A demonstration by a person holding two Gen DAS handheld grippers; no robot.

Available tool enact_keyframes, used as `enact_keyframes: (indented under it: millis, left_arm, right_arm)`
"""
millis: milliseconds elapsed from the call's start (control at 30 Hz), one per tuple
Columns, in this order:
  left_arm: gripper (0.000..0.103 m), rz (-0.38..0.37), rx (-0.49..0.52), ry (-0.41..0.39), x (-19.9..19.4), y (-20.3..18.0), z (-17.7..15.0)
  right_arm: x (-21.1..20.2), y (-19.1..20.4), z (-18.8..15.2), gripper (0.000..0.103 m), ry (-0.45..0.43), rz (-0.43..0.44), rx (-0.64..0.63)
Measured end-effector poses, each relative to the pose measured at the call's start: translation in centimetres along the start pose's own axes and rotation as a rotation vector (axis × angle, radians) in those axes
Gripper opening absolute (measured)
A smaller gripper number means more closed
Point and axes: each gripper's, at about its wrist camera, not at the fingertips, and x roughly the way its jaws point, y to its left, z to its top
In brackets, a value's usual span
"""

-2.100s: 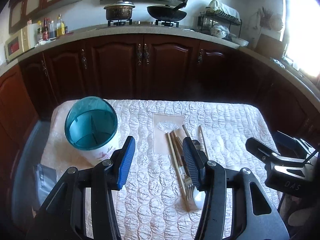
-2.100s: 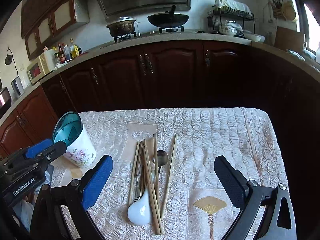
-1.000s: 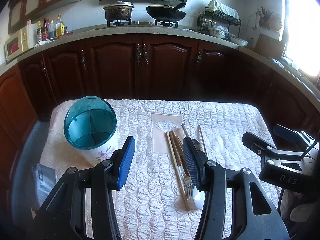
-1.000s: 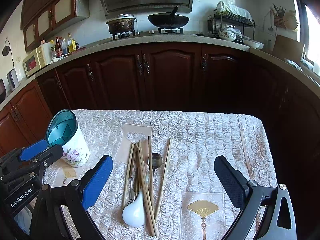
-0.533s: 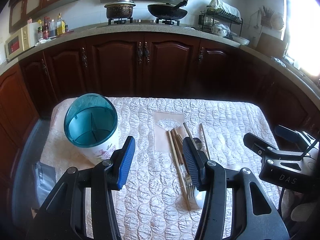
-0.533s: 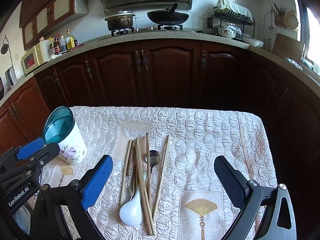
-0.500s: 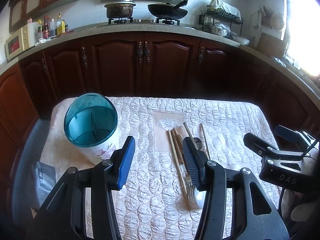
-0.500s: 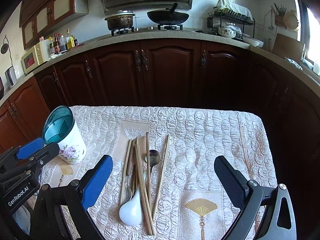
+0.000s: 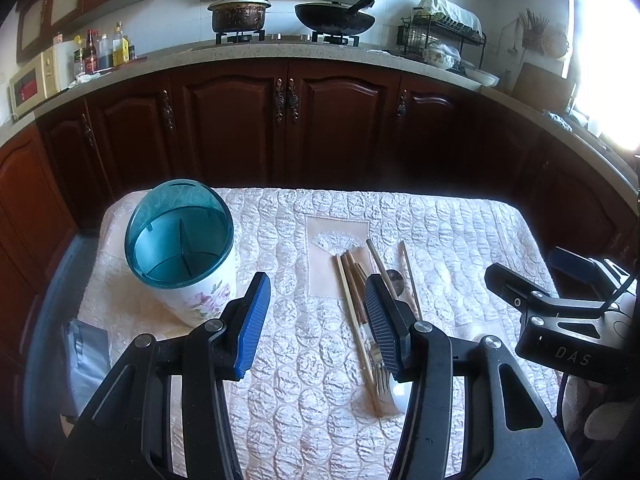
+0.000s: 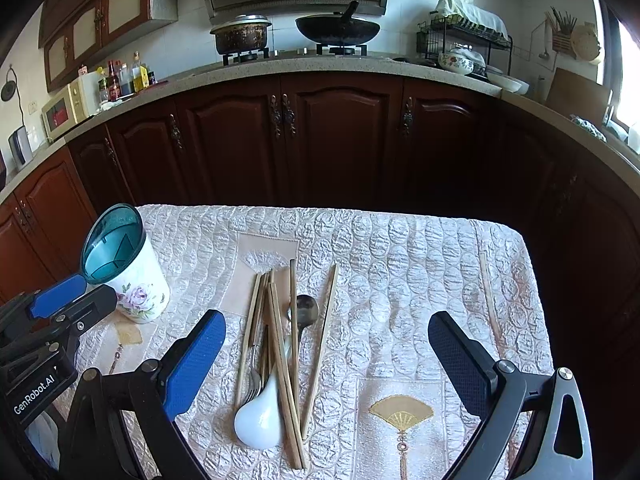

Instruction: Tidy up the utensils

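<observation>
1. Kitchen cabinets of dark wood are seen behind a table covered by a quilted cream tablecloth.
2. Near the cloth's left side a floral utensil holder is stood upright; its teal rim is open and dividers are visible inside.
3. Well to its right, the utensils are heaped together: wooden chopsticks, a white ceramic spoon, a metal spoon and a fork, partly overlapped.
4. One chopstick is laid slightly apart on the right of the heap.
5. The left gripper is held above the cloth, between holder and heap, jaws moderately parted, nothing gripped.
6. The right gripper is spread wide over the heap, likewise empty.
7. No utensil appears to be sorted yet; a first pick is judged to be the step in hand.
8. A clean grasp is best made on the outlying chopstick, at mid-length, so the neighbours are not dragged.
9. Slippage of the ceramic spoon should be watched.
</observation>
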Motion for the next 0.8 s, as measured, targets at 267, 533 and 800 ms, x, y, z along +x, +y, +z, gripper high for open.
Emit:
enact_keyframes:
  millis: [267,533,800]
  left_arm:
    - [0.049,0.003,-0.008,0.007,0.19,0.12,-0.12]
    - [0.049,0.004,-0.016,0.013,0.26,0.25,-0.21]
    - [0.049,0.004,-0.013,0.017,0.40,0.20,-0.34]
  right_arm:
    - [0.27,-0.13,-0.05,0.101,0.007,0.003,-0.002]
    - [0.59,-0.26,-0.08,0.101,0.018,0.005,-0.001]
    - [0.91,-0.19,-0.10,0.101,0.031,0.002,-0.007]
